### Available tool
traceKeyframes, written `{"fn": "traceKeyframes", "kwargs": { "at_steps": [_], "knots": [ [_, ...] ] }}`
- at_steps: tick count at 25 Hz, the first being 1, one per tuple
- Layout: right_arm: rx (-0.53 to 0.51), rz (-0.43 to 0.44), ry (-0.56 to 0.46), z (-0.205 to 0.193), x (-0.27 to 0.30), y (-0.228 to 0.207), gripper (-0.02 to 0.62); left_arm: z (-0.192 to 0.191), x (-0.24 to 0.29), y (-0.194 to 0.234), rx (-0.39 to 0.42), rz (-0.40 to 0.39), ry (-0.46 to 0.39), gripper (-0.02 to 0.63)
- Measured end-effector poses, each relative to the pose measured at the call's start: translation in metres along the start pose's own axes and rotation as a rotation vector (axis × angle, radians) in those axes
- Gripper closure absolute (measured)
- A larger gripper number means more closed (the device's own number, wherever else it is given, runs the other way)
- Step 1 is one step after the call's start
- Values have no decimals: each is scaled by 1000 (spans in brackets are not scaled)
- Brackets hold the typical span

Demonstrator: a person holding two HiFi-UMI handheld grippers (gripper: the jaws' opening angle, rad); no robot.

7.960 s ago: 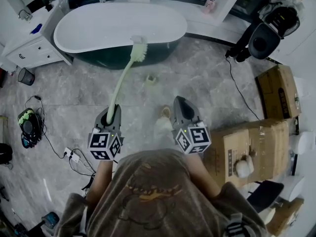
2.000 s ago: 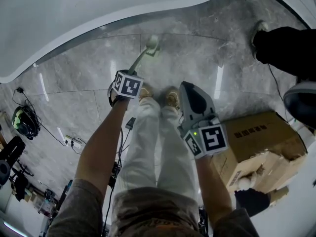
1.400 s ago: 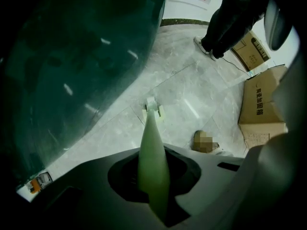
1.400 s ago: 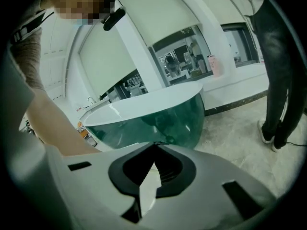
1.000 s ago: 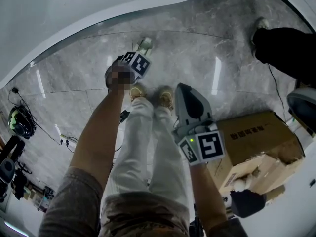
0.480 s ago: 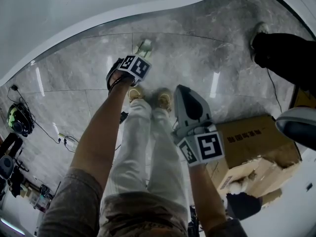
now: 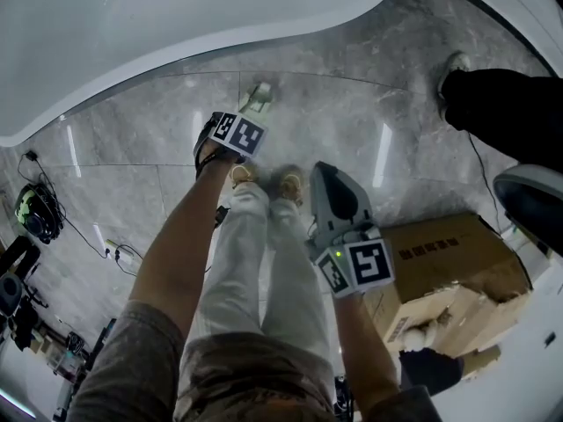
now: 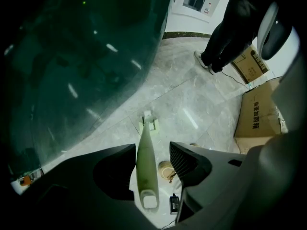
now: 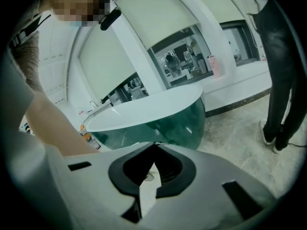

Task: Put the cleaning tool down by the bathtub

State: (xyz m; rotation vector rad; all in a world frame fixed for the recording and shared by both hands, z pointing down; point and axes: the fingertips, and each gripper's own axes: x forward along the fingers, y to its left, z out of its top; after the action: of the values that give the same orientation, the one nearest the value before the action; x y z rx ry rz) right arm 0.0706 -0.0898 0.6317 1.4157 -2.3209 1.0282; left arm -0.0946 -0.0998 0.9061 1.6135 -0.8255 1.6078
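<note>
Left hand-held gripper [image 8: 152,148]: jaws apart, low beside the bathtub [image 7: 114,25]. The pale green cleaning tool [image 8: 145,164] stands between them. Its handle lies close along the left jaw, and a clear gap shows to the right jaw, so it is not clamped. The tool's head [image 7: 259,97] is down on the grey floor tiles [image 7: 352,104], just beside the bathtub's dark green outer wall [image 8: 72,71].

Right hand-held gripper [image 9: 154,146]: jaw tips meet, nothing between them. It is held farther from the bathtub than the left one.

Cardboard box [image 7: 449,253] sits well away from the bathtub, past the right hand-held gripper.
</note>
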Motion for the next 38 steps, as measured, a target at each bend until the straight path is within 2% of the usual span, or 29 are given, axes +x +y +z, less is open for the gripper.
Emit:
{"fn": "traceKeyframes", "kwargs": {
  "at_steps": [3,8,11,14,16,19,24,28,31,38],
  "knots": [
    [-2,6,-5,11,-6,8,595,1,-21,5,-25,22,-26,373],
    [-8,18,-11,33,-22,24,595,3,-72,16,-101,84,-115,373],
    [-10,25,-21,49,-35,36,595,0,-103,15,-144,79,-148,375],
    [-20,37,-27,63,-47,49,595,-6,-136,10,-235,49,-174,436],
    [-25,48,-30,70,-55,59,595,-11,-159,6,-285,45,-198,516],
    [-18,58,-25,82,-67,75,595,-17,-194,3,-304,73,-231,595],
    [5,54,-8,95,-88,97,595,-22,-257,-11,-356,33,-303,597],
    [-3,82,6,109,-103,116,595,-21,-318,-21,-381,9,-381,597],
    [-29,107,19,121,-110,132,595,-24,-365,-21,-376,6,-457,597],
    [-129,236,-32,173,-139,176,595,-26,-489,-11,-351,-9,-747,595]
  ]
}}
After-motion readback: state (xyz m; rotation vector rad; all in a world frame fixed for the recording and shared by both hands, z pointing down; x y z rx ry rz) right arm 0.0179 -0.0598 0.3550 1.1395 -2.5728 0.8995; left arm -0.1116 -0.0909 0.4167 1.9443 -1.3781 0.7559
